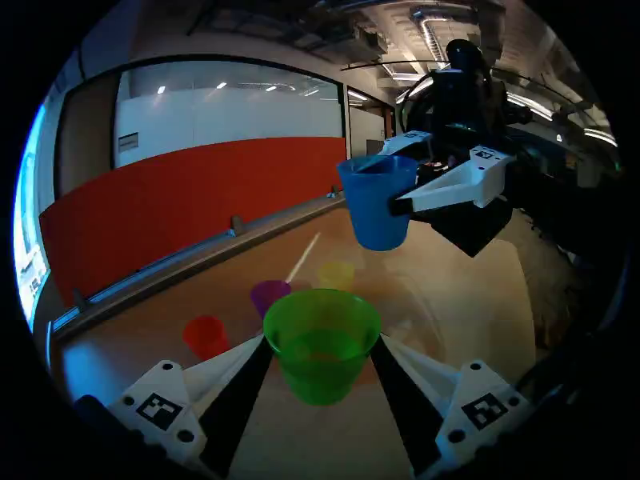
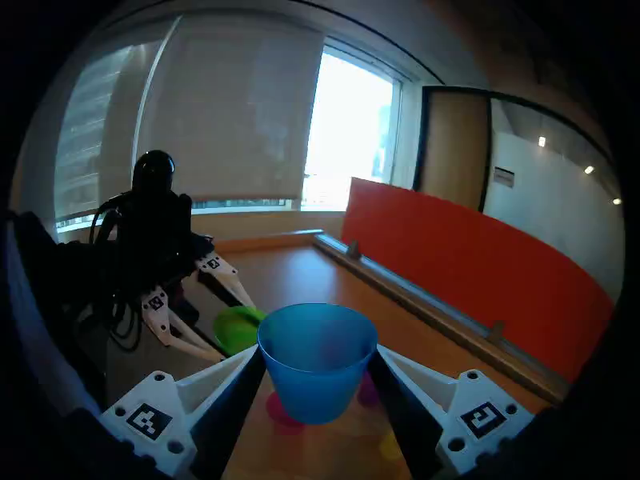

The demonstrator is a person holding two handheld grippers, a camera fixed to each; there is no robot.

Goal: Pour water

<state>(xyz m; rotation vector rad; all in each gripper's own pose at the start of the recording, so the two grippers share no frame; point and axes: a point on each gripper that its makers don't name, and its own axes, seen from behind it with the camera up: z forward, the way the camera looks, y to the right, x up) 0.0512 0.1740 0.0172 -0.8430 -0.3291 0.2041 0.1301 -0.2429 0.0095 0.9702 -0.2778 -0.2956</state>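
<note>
A long brown wooden worktop [image 1: 448, 304] stretches away ahead of both pairs of tongs, and a tall red partition panel [image 1: 176, 208] runs along its far edge, to the left of the left tongs [image 1: 320, 342] and to the right of the right tongs [image 2: 318, 360]. The left tongs are clenched on a translucent green plastic cup [image 1: 322, 352], one white finger pressing each side of it, so the cup sits upright between the tips, above the worktop. The right tongs grasp an opaque blue plastic cup [image 2: 318, 372] in the same way, a finger on either side. In the left gripper view, that blue cup [image 1: 374, 204] hangs ahead of the left tongs, higher than the green cup and off to its right, well apart from it and about upright. Whether either cup holds water I cannot tell. Beyond the green cup, three small plastic cups stand on the worktop: a red one [image 1: 205, 334] off the left finger, a purple one [image 1: 270, 294] just past the green rim, and a yellow one [image 1: 336, 274] farther ahead.
</note>
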